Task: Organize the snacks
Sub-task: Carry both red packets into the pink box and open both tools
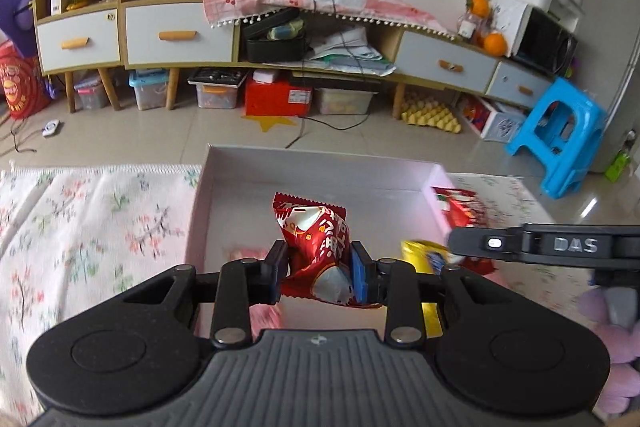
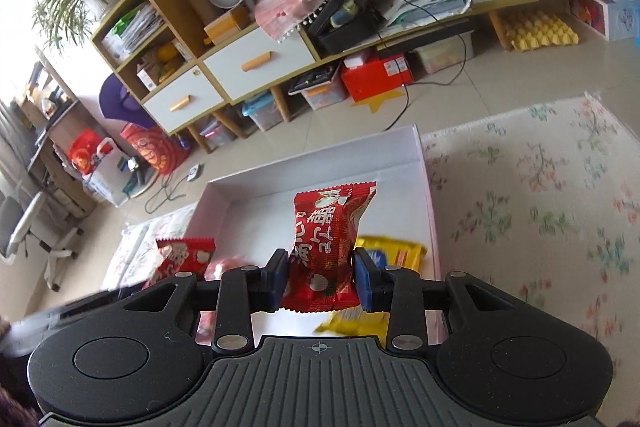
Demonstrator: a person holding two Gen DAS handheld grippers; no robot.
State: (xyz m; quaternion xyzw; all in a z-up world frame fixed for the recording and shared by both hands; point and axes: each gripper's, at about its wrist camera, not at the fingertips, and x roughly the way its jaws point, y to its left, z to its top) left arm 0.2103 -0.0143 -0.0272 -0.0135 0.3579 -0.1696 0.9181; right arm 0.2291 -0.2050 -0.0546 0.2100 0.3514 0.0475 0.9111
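Note:
My left gripper [image 1: 318, 267] is shut on a crumpled red snack packet [image 1: 316, 247] and holds it over a shallow white box [image 1: 320, 157]. My right gripper [image 2: 322, 275] is shut on a second red snack packet [image 2: 326, 239] above the same white box [image 2: 320, 157]. On the box floor lie a yellow packet [image 2: 396, 251] and something pink [image 1: 244, 253], both partly hidden by the fingers. In the right wrist view the left hand's red packet [image 2: 186, 253] shows at the left, blurred. In the left wrist view the black side of the right tool [image 1: 560, 247] comes in from the right.
The box rests on a white floral cloth [image 1: 92, 227] that spreads to both sides of it. Beyond lie a tiled floor [image 1: 160, 135], a long low cabinet [image 1: 180, 31] with storage bins under it, and a blue plastic stool [image 1: 560, 135] at the right.

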